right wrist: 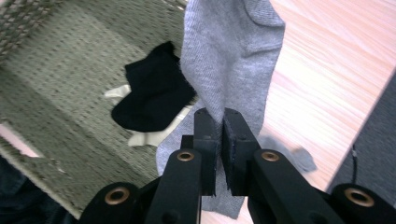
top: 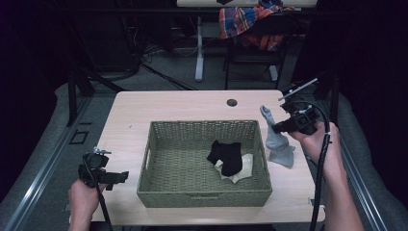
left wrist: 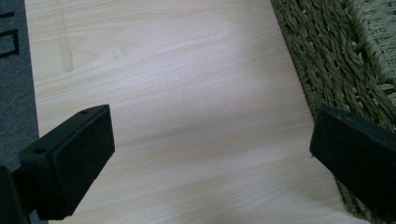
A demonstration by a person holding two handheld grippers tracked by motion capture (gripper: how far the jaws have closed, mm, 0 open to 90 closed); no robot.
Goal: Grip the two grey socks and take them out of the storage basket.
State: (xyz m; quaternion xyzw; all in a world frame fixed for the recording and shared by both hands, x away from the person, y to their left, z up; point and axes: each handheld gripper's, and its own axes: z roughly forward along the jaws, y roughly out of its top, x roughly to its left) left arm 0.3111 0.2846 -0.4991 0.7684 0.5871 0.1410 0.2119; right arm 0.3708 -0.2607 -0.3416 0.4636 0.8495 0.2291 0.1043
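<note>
While our right gripper [top: 275,128] pinches the grey sock [top: 279,142] tight between its jaws, just beside the right wall of the wicker basket [top: 144,168], we judge ourselves mid-carry. A black sock [top: 226,155] already lies inside the basket on a cream one [top: 244,164]. Next we should swing the grey sock over that rim, then release. Our left gripper [top: 122,177] waits wide open and empty, left of the basket.

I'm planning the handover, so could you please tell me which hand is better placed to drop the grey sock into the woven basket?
The right. Its tongs are shut on the grey fabric sock, just beside the green woven basket. The left tongs are open, holding nothing, on the basket's far side.
</note>
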